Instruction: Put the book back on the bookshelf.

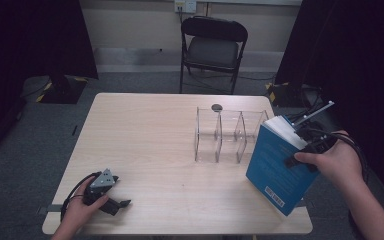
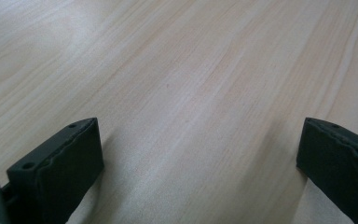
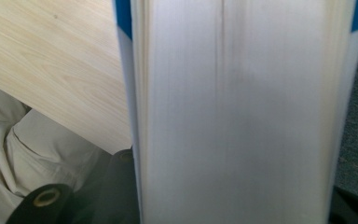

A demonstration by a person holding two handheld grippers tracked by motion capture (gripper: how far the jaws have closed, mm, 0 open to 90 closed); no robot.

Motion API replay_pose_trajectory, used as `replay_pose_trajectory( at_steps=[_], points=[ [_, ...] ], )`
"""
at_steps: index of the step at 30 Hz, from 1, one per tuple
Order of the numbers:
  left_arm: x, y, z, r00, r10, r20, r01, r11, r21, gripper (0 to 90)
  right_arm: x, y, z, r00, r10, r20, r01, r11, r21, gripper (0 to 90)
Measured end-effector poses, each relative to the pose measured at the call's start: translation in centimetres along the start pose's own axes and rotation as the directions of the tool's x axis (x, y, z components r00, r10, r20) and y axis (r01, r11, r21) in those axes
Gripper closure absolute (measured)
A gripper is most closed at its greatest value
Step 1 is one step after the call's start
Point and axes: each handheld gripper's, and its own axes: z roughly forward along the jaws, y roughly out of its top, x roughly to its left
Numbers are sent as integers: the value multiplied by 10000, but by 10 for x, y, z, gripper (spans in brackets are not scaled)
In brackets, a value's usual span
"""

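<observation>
A thick blue book is held tilted over the table's right front corner, white page edges facing up and to the right. My right gripper is shut on it from the upper right, one black jaw lying across the blue cover. In the right gripper view the book's page block stands between the jaws, with blue cover edges on either side. My left gripper rests on the table near the front left corner. In the left gripper view, the left gripper stands open with bare wood between its jaws.
A clear acrylic divider rack stands right of centre on the light wooden table, just left of the book. A small dark disc lies behind it. A black folding chair stands beyond the far edge. Dark curtains hang on both sides.
</observation>
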Motion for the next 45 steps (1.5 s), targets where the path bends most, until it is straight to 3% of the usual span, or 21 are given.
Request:
replay_pose_trajectory(
  at_steps=[3,8,10,21,30,45],
  points=[
    [0,0,0,10000,-1,2,1,10000,-7,0,-4,-2,-2,9986,514,78,-514,9987,4,618],
    [0,0,0,10000,1,1,-1,10000,-3,0,-7,0,-4,9981,553,254,-552,9985,-15,618],
    [0,-1,1,10000,-31,18,32,9999,-170,0,-7,2,-4,9967,782,232,-783,9969,22,618],
    [0,0,0,10000,55,-4,-55,10000,16,0,-7,16,1,9941,1010,387,-1008,9949,-68,618],
    [0,0,0,10000,2,8,-2,10000,9,0,-4,26,8,9869,1473,658,-1471,9891,-83,619],
    [0,0,0,10000,91,24,-91,10000,-39,0,4,43,15,9855,1499,800,-1482,9886,-270,618]
  ],
)
